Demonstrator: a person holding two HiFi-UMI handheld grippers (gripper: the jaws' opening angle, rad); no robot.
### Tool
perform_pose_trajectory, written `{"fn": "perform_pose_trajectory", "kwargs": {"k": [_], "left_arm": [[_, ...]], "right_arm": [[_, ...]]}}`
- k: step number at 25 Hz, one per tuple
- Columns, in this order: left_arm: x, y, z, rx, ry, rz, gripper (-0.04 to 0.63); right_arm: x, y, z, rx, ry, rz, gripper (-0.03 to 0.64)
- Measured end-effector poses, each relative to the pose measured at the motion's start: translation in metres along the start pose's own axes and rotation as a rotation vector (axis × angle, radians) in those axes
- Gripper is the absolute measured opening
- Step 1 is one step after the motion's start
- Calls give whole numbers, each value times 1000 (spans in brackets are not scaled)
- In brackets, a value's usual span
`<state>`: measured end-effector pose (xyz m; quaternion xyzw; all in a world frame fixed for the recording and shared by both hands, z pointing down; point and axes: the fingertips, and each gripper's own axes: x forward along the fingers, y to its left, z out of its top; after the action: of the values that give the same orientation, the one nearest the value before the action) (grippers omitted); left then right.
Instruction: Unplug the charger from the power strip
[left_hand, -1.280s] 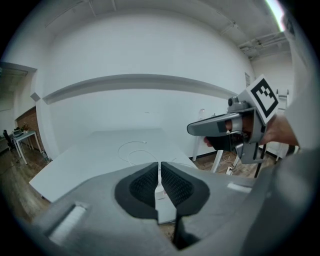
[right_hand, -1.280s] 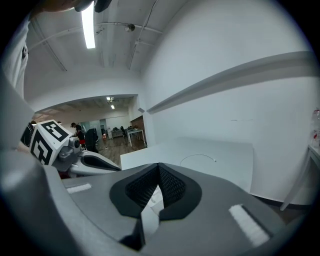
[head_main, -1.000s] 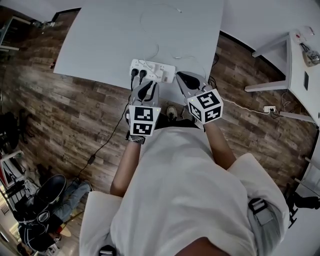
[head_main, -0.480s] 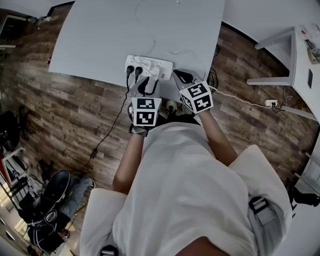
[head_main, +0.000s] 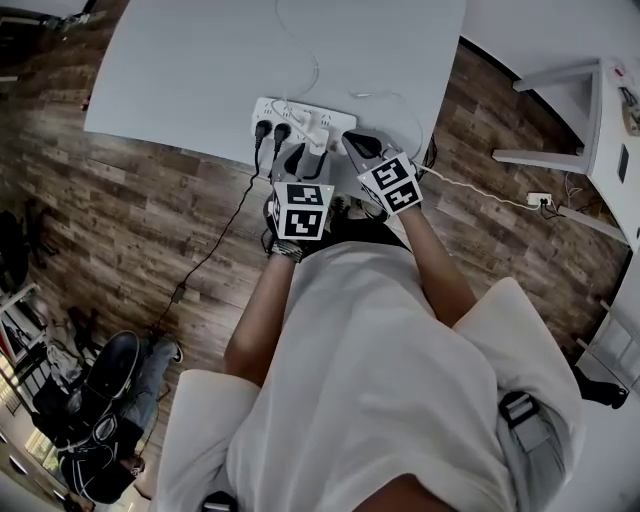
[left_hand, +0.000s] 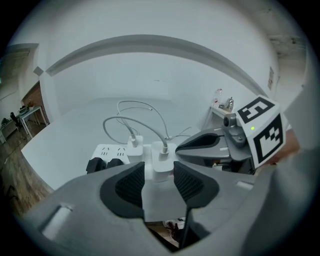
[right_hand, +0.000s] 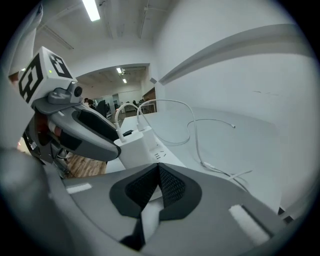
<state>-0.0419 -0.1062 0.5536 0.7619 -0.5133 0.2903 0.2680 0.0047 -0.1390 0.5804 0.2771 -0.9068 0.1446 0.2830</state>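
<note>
The charger (left_hand: 161, 156) stands upright on the power strip (left_hand: 107, 150) straight ahead of the left gripper (left_hand: 159, 175) — its jaws have just been opening, with nothing gripped — while the right gripper (right_hand: 157, 172) waits beside it, jaws together.

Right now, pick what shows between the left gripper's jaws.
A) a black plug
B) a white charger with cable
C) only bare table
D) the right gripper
B: the left gripper, whose jaws have just been opening, has them apart with the white charger framed in the gap, plugged into the power strip.
</note>
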Motion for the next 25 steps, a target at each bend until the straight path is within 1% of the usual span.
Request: {"fn": "perform_pose_trajectory", "kwargs": {"k": [3, 7, 8, 9, 11, 12, 13, 17, 20, 23, 25], "left_arm": [[9, 1, -2, -11, 3, -12, 187], [19, 3, 0, -3, -25, 3, 187], [20, 2, 1, -4, -40, 7, 187], [21, 2, 3, -7, -60, 9, 187], [22, -1, 8, -10, -93, 4, 187], [22, -2, 9, -6, -100, 5, 187], [23, -2, 10, 1, -104, 10, 187], [25, 2, 9, 16, -115, 38, 186], [27, 2, 8, 29, -129, 53, 182], [28, 5, 9, 13, -135, 61, 147], [28, 5, 10, 22, -131, 66, 147]], "right_arm": [[9, -6, -2, -2, 11, -24, 2], [17, -6, -8, -32, 71, -46, 2], [18, -7, -10, -13, 74, -50, 2], [19, -8, -11, 30, 63, -50, 2], [17, -10, -8, 146, 18, -31, 2], [16, -10, -6, 184, 2, -21, 2], [16, -10, -5, 197, -3, -16, 2], [17, -7, -2, 167, 12, -31, 2], [17, -8, -4, 172, 13, -38, 2], [17, -9, -4, 184, 16, -35, 2], [17, -9, -3, 182, 14, -40, 2]]}}
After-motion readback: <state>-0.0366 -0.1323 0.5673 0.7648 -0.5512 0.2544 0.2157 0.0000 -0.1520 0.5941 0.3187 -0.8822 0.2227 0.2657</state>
